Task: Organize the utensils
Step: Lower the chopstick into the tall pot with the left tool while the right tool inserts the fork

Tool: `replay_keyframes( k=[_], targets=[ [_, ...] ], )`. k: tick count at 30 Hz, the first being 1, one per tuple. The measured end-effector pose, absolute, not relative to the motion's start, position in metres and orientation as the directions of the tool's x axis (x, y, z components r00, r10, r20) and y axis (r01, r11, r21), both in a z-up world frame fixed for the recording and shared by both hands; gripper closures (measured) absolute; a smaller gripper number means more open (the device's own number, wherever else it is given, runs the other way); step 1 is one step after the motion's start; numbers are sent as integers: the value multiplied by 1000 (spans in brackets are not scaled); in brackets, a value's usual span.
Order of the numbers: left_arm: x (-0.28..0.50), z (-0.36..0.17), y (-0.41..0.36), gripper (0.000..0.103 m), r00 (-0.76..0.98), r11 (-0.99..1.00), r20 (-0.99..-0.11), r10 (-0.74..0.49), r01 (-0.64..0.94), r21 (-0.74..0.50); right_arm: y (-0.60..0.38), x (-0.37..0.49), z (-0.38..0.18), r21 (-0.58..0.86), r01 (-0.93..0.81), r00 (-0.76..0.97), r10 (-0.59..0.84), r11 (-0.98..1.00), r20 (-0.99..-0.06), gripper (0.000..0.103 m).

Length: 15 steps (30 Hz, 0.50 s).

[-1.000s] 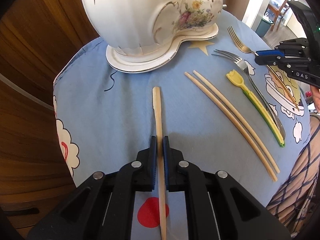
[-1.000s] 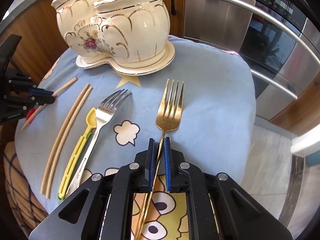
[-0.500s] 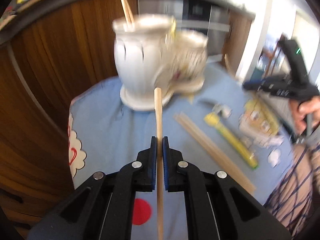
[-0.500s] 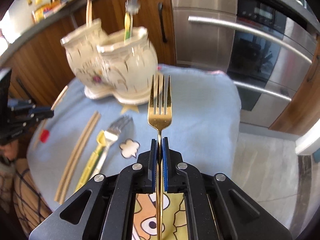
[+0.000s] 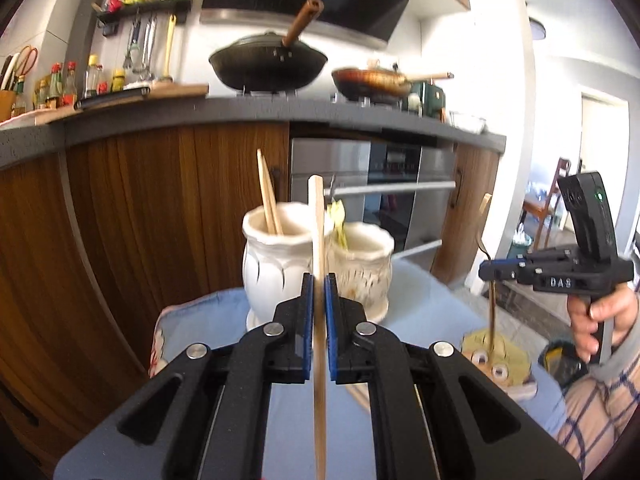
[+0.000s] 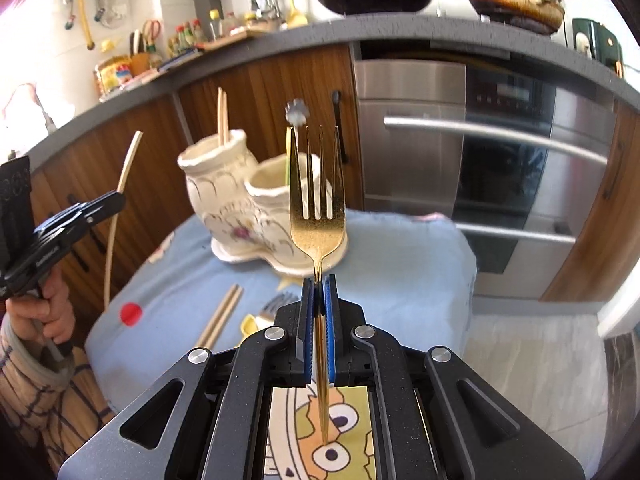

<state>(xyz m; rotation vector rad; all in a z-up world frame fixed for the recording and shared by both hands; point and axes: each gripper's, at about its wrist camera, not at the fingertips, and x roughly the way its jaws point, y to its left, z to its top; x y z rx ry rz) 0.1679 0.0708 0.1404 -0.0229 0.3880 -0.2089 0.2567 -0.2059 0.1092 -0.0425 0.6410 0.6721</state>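
Observation:
My left gripper is shut on a single wooden chopstick, held upright above the blue cloth in front of the white double utensil holder. My right gripper is shut on a gold fork, tines up, held before the holder. The holder's left cup has a pair of chopsticks; its right cup has a yellow-green utensil. On the cloth lie a chopstick pair, a silver fork and a yellow fork. The right gripper also shows in the left wrist view.
The small table has a blue cartoon cloth. Behind stand wooden cabinets, a steel oven and a counter with pans. The floor lies right of the table. The left gripper shows in the right wrist view.
Both grippers have lifted their utensils off the cloth and tilted them upright; the chopstick and the gold fork now stand in the air before the holder.

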Motion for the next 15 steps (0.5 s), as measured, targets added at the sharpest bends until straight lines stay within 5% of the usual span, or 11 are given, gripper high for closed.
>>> replay_keyframes(
  k=[15],
  targets=[
    [220, 176, 83, 98, 961, 961, -174, -214, 175, -215, -182, 276, 185, 139, -651, 667, 649, 747, -367, 97]
  ],
)
